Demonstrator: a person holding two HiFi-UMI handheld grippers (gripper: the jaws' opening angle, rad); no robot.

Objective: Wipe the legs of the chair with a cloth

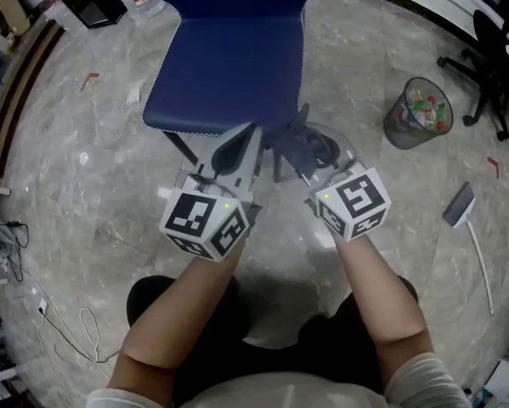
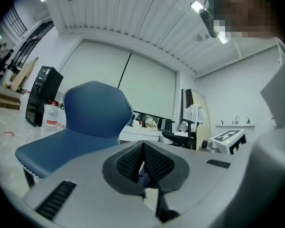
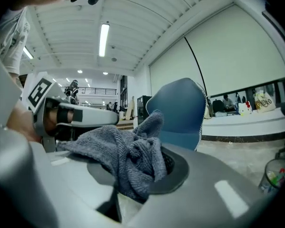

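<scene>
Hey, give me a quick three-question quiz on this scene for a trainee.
1. True or false: the grey knitted cloth lies on the blue padded chair seat.
2. What stands on the marble floor to the chair's right? A, black wire-mesh bin; B, red bucket; C, ladder.
3. Fill in: the right gripper has its jaws shut on the ____.
Key: 1 false; 2 A; 3 cloth.

Both the left gripper and the right gripper have pale grey shells, dark ribbed fingers and a cube of black-and-white square markers with a small green light. The person wears white sleeves and dark trousers.
</scene>
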